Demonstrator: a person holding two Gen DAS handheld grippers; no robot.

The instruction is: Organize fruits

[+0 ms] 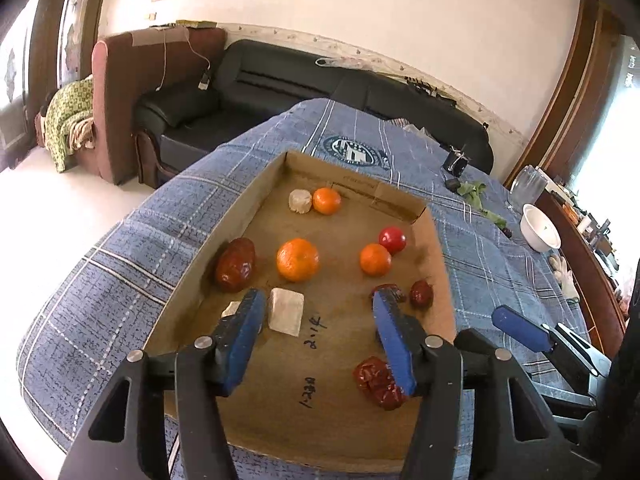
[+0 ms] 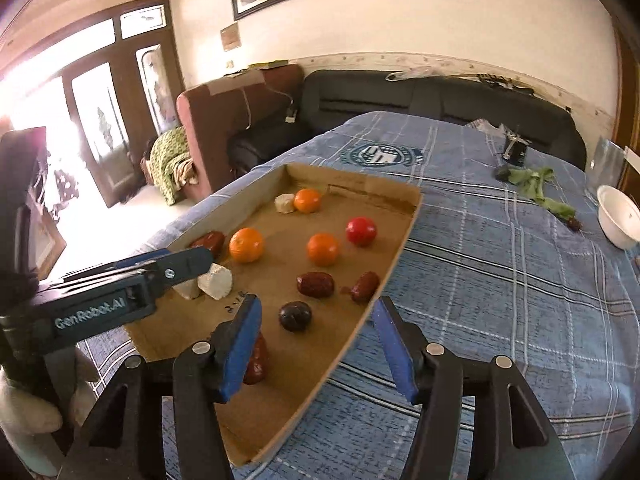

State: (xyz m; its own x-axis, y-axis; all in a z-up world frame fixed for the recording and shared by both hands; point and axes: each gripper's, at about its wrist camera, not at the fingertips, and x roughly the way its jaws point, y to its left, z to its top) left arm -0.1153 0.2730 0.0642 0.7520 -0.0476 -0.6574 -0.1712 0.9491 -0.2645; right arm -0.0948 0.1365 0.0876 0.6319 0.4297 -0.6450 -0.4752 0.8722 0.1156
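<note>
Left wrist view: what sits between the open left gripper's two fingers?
A pale block lies just inside the left finger; otherwise only bare cardboard tray floor with handwritten numbers. Left gripper holds nothing.

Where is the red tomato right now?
The red tomato lies in the cardboard tray, on its far right side in both wrist views, touching the small orange just in front of it.

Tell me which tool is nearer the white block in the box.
Left. The left tool hovers right over the white block; the right tool hangs at the box's right edge, farther off.
</note>
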